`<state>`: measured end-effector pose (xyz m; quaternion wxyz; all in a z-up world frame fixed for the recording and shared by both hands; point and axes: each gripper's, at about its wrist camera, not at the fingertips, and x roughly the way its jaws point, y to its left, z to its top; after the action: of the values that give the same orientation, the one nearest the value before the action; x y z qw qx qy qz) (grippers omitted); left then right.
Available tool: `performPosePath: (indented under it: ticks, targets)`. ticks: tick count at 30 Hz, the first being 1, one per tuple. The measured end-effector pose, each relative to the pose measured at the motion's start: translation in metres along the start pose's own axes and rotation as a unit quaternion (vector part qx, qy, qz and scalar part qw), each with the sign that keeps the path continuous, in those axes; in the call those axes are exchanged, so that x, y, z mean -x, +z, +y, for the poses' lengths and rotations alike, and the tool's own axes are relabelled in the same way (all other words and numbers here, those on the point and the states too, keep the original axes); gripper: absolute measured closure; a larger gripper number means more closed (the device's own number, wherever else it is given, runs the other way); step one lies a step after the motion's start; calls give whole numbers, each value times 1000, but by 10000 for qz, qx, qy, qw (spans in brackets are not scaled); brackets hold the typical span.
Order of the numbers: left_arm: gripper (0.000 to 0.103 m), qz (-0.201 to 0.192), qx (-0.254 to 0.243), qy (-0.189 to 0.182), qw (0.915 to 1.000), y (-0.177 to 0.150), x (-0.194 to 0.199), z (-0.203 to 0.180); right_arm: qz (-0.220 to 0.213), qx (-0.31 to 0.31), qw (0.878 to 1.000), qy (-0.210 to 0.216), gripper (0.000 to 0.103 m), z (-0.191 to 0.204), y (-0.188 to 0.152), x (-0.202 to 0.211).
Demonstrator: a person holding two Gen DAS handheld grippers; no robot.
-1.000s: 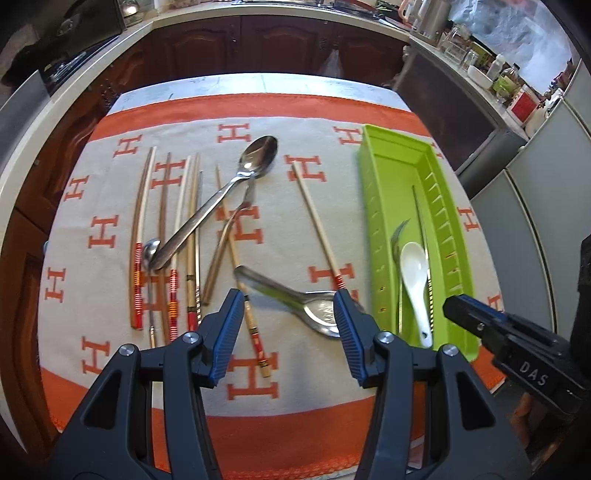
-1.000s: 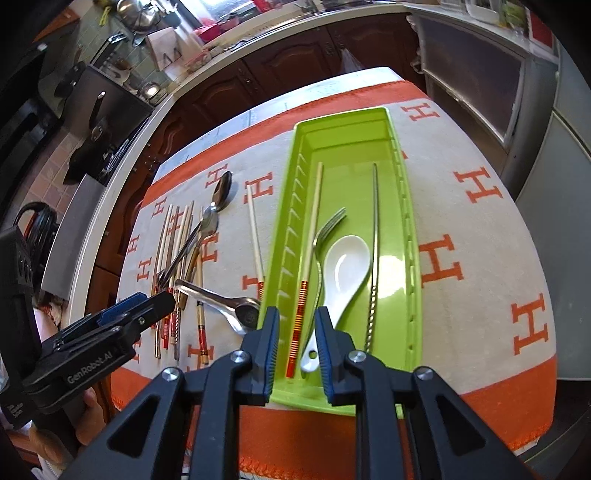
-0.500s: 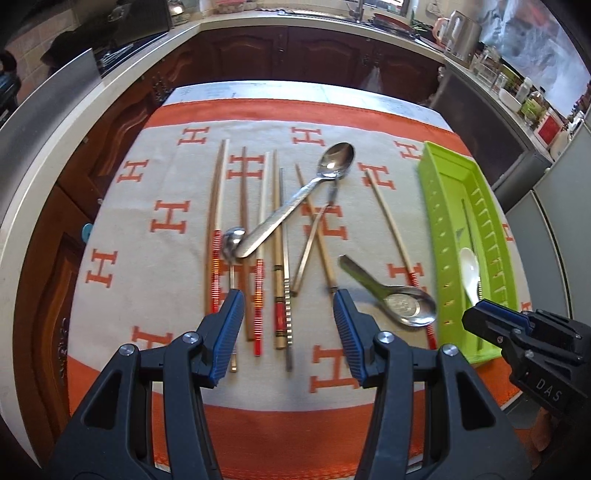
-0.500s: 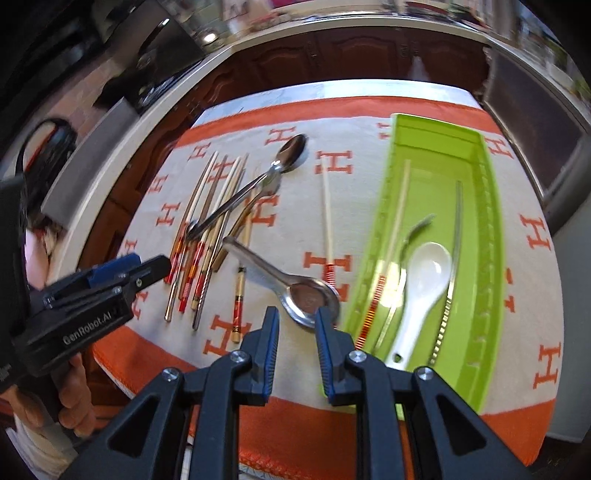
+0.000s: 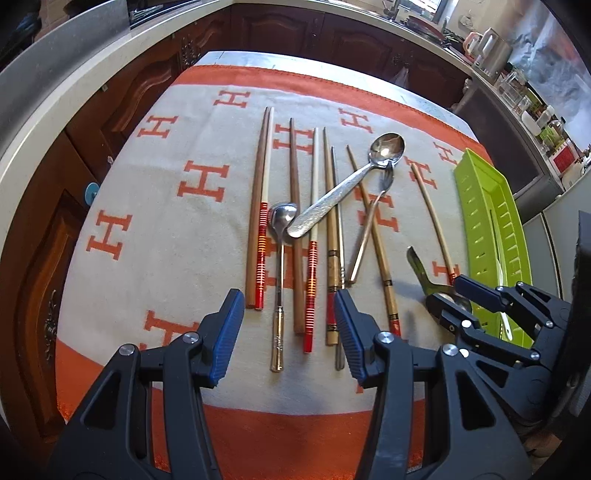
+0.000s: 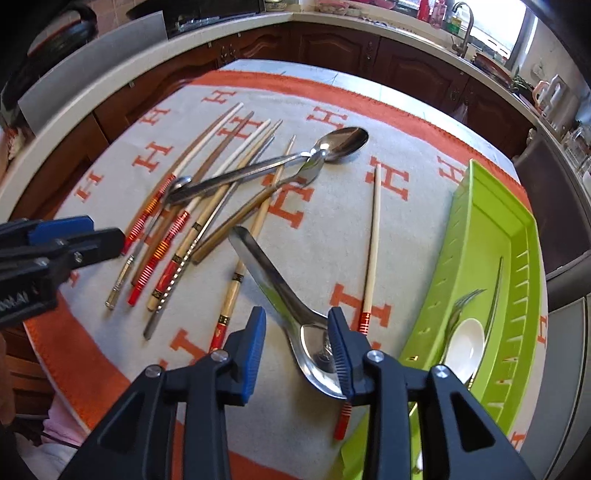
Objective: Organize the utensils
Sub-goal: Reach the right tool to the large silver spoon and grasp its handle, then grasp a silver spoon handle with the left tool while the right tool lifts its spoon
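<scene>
Chopsticks (image 5: 312, 236) and spoons lie scattered on the orange-and-cream cloth (image 5: 177, 221), beside a green tray (image 6: 491, 236); the right gripper (image 6: 295, 343), jaws just widened, straddles a steel ladle spoon (image 6: 284, 295); the left gripper (image 5: 290, 325) hangs spread, empty, over the chopstick ends.

Kitchen. Dark wood cabinets (image 6: 332, 48) ran under a pale L-shaped counter (image 6: 369, 27). A tap (image 6: 466, 22) stood by a bright window (image 6: 491, 33). Jars (image 5: 517, 85) crowded the right side. Daylight lit the orange-bordered cloth (image 5: 207, 229) on the table.
</scene>
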<state>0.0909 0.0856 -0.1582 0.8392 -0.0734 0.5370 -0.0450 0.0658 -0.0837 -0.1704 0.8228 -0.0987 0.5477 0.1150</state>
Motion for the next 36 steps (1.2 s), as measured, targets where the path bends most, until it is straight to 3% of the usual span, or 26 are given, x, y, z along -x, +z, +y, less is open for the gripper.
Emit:
performPosePath:
  ticks: [3, 10, 16, 20, 23, 28, 33, 36]
  targets:
    - [56, 29, 79, -17, 10000, 2, -4, 7, 161, 67, 9998, -40, 68, 2, -2, -12]
    - [56, 97, 197, -81, 9997, 8, -13, 16, -6, -7, 10000, -63, 69, 3, 3, -16]
    - [56, 101, 141, -118, 9998, 12, -16, 14, -103, -123, 9999, 15, 98, -4, 9, -18]
    - [56, 51, 66, -171, 9998, 21, -16, 8, -45, -627, 9966, 536, 100, -20, 16, -16]
    - [56, 5, -68, -265, 9996, 31, -17, 1, 26, -1216, 9856, 1174, 101, -37, 16, -14]
    - [56, -22, -520, -600, 9968, 57, -30, -27, -16, -2182, 9535, 2079, 101, -69, 13, -10]
    - [56, -53, -946, -776, 9925, 81, -48, -58, -207, -2713, 9274, 2567, 101, -92, 8, 3]
    - [56, -7, -1078, -876, 9903, 93, -61, -72, -311, -2831, 9203, 2683, 101, -101, 6, 12]
